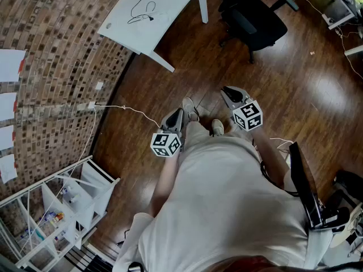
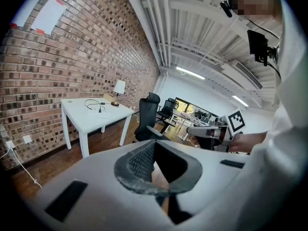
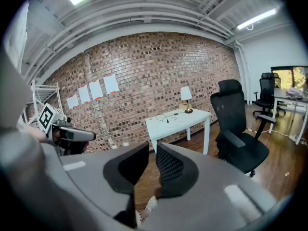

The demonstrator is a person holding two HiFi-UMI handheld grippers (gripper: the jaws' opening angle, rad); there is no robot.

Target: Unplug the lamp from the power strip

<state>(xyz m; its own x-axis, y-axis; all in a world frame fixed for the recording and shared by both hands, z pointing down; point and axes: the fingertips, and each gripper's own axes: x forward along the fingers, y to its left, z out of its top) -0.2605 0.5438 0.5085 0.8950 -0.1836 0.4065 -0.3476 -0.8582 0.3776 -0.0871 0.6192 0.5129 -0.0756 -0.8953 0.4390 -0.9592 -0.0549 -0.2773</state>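
The lamp [image 3: 186,99] is standing on the far white table [image 3: 166,124], well apart from both grippers. The left gripper [image 2: 154,143] is pressing its jaws together on nothing. The right gripper [image 3: 152,146] is showing a narrow, empty gap.

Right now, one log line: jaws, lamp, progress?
left gripper: jaws shut, empty | right gripper: jaws slightly apart, empty | lamp: on white table, untouched | unplug: not started
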